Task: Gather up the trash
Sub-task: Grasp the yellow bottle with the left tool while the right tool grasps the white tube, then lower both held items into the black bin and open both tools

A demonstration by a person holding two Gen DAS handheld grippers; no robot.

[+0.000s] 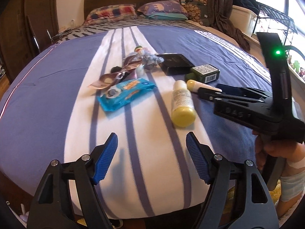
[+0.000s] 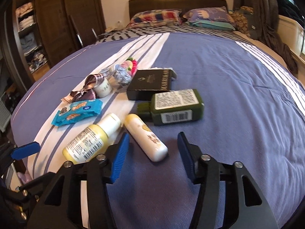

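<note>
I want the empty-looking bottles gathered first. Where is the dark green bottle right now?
In the right wrist view the dark green bottle lies on its side on the blue bedspread, right of centre, just in front of the black box and beyond the white tube.

We look from the foot of the bed (image 1: pixel 57 114) toward the headboard (image 1: pixel 131 0) in both views, low over the blanket. Our right wrist view sits nearer the clutter; both share the yellow bottle (image 1: pixel 182 105) (image 2: pixel 91 139), blue packet (image 1: pixel 125 93) (image 2: pixel 78 112) and pillows (image 2: pixel 207 17).
</note>
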